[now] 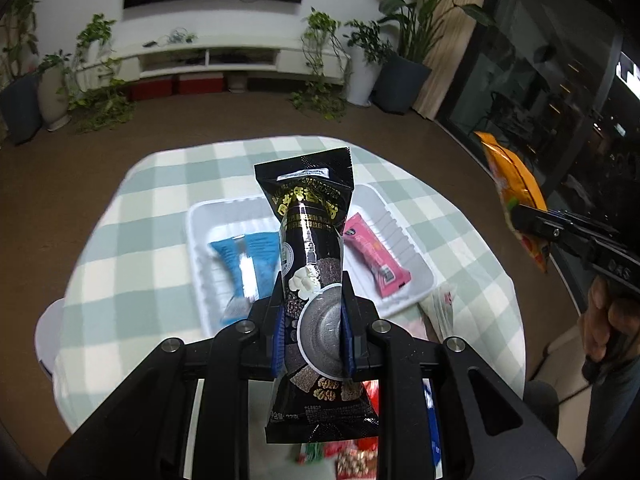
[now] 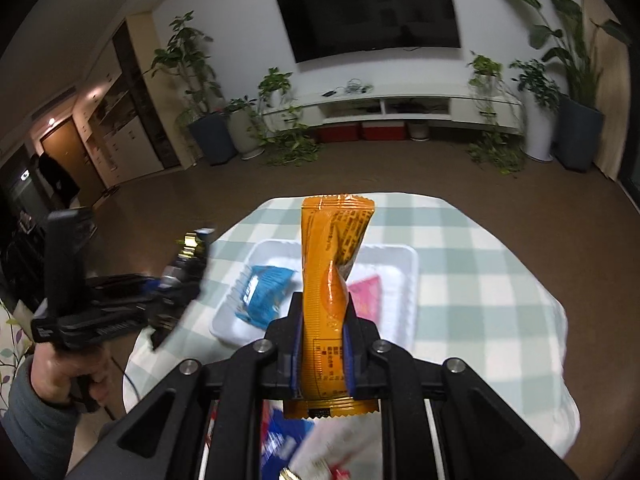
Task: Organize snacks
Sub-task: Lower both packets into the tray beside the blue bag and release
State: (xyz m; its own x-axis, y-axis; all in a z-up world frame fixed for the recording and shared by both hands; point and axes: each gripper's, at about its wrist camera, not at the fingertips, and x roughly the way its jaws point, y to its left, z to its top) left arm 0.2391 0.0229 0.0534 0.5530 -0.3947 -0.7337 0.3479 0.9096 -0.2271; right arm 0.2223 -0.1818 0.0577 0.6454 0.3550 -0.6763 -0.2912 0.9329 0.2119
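Left tool (image 1: 312,320) clamps a black snack pouch (image 1: 310,248) above the table (image 1: 120,240); right tool (image 2: 322,354) clamps an orange snack packet (image 2: 334,264), both held in the air over a white tray (image 2: 400,280). Two snacks already lie in that tray: a blue packet (image 2: 262,294) and a pink packet (image 1: 376,256). More wrappers show blurred below the tools, so sorting looks partly done, with these two and the rest still to place
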